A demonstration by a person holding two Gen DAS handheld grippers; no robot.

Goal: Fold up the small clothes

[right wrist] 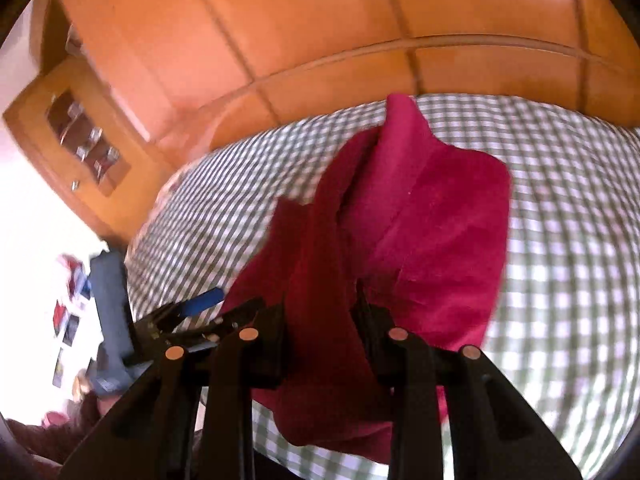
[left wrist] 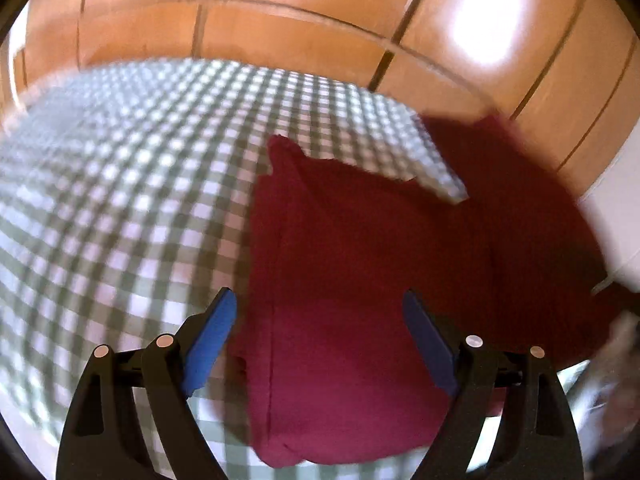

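- My right gripper (right wrist: 320,316) is clamped on a bunched fold of the dark red garment (right wrist: 408,224), which rises from the lower centre of the right wrist view toward the upper middle, draped above the green-and-white checked bedspread (right wrist: 568,208). The bite looks thick and uneven (several layers, I think), so I judge a layer could slide out if I pull sideways.
- My left gripper (left wrist: 320,332) has its blue pads (left wrist: 212,336) spread wide with nothing between them, hovering over the garment at the lower centre of the left wrist view. If I close there I risk pinching the flat middle of the cloth rather than an edge, which would crumple the fold.
- The cloth reaches the right of the left wrist view, near the bed's edge beside the wooden wardrobe (left wrist: 320,12); a careless tug could drag it off the bedspread.
- Both views are smeared with motion, so I cannot tell where the hems lie; folding on a misread edge would leave it lopsided.
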